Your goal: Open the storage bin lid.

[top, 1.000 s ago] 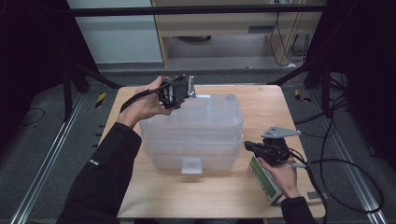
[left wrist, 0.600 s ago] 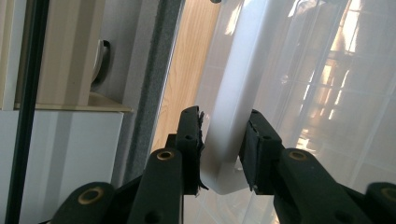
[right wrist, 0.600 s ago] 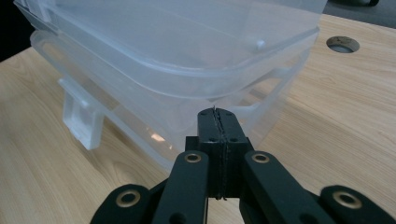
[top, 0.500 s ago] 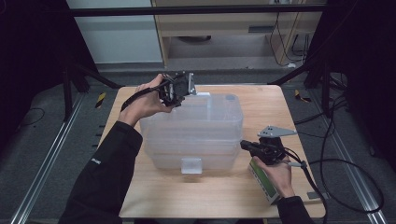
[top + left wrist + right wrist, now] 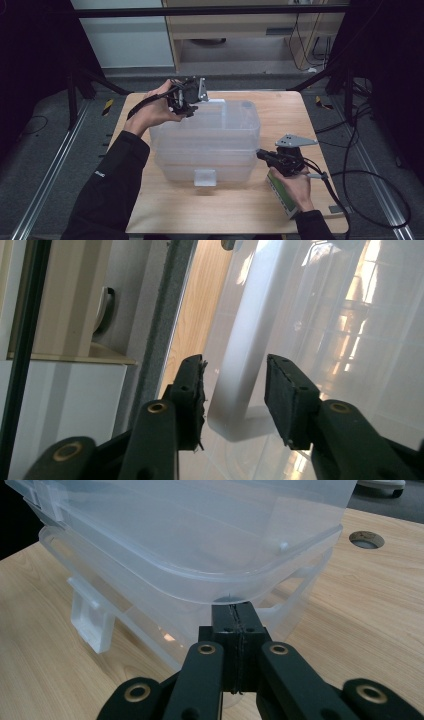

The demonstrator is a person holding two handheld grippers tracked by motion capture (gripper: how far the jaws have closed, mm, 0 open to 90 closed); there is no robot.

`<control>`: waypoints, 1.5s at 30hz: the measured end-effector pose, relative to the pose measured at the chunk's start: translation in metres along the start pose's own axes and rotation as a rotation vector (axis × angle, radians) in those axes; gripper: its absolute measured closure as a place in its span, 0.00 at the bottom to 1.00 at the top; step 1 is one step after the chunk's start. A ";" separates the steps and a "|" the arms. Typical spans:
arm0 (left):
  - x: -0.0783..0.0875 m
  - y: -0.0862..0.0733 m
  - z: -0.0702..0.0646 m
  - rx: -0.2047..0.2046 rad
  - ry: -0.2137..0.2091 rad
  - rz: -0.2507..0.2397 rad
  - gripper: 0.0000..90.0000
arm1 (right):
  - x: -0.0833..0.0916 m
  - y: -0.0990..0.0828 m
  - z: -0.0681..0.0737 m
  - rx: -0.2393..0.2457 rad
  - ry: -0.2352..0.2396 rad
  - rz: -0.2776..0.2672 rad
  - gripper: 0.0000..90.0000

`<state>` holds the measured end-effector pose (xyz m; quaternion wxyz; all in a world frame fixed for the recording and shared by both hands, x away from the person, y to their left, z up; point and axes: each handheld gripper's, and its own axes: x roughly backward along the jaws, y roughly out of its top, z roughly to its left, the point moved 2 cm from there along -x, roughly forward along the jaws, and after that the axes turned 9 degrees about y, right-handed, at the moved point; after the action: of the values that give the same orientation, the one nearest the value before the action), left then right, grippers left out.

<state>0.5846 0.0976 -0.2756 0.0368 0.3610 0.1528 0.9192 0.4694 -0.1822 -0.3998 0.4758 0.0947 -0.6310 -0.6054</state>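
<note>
My left gripper [image 5: 191, 106] has just opened off the bin [image 5: 210, 145] rim at 11 o'clock, rim between unclamped jaws. Right gripper [image 5: 235, 611] closed, empty, nosed under lid edge at 4 o'clock. Bin mid-table [image 5: 240, 210], released.

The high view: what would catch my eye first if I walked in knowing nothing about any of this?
Probably the big clear plastic box in the middle of the wooden table, which looks like one tub nested in another. At its far left corner the left gripper has just been opening its jaws, which stand apart around the rim without pressing on it. At the box's near right side the right gripper pokes its shut jaws in under the rim.
</note>
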 end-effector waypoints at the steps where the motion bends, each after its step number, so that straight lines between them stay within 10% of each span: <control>1: 0.000 0.000 0.000 0.000 0.000 0.000 0.64 | 0.000 0.000 0.000 0.000 0.000 0.000 1.00; 21: 0.045 -0.024 0.001 0.087 0.042 -0.071 0.63 | 0.001 0.001 0.000 0.011 -0.006 0.009 1.00; 45: 0.069 -0.091 -0.007 0.520 0.192 -0.185 0.71 | 0.001 0.001 0.002 0.013 -0.012 0.018 1.00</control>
<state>0.5256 0.1941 -0.2633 0.0119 0.2543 0.4184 0.8718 0.4679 -0.1818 -0.3979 0.4767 0.0886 -0.6386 -0.5976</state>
